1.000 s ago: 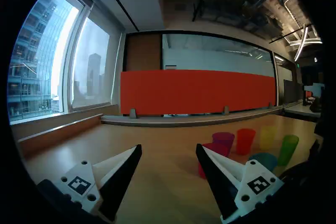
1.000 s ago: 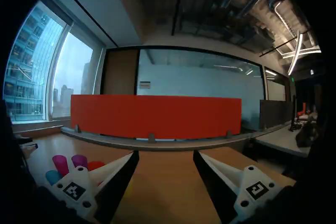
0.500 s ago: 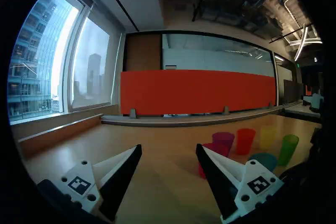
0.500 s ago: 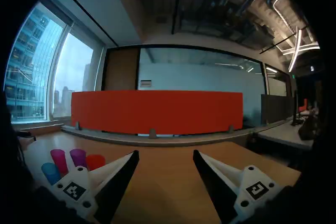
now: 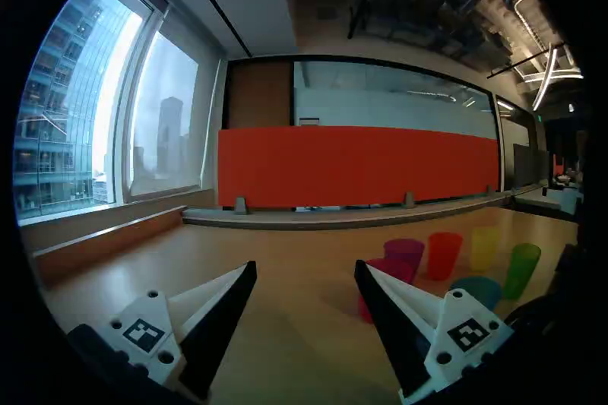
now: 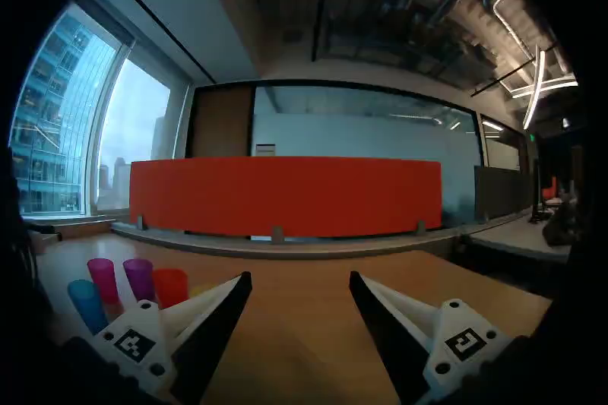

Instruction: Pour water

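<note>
Item one: we are holding the left gripper (image 5: 304,264) low over the wooden tabletop (image 5: 296,314), its fingers (image 5: 216,314) standing well apart and gripping nothing.

Item two: we are holding the right gripper (image 6: 300,277) the same way over the tabletop (image 6: 300,344), its fingers (image 6: 391,317) spread wide with only bare wood showing between them.

Item three, cups, as we are seeing them in the left gripper view: all are standing upright on the tabletop, off to the right of the fingers. A purple cup (image 5: 404,251), an orange cup (image 5: 444,253), a yellow cup (image 5: 485,247) and a green cup (image 5: 523,268) are forming a loose row. A blue cup (image 5: 477,289) is sitting nearer, just beside the right finger, and a reddish cup (image 5: 368,287) is partly hiding behind that finger's tip. We are not able to tell whether any cup is holding water.

Item four, the same group in the right gripper view: it is sitting at the left. The blue cup (image 6: 85,304), a magenta cup (image 6: 101,278), the purple cup (image 6: 139,276) and the orange cup (image 6: 170,285) are standing close together, and the yellow cup (image 6: 201,291) is peeking over the left finger.

Item five: an orange partition (image 5: 357,166) is running along the far edge of the tabletop, and a window (image 5: 99,131) is lighting the room from the left
</note>
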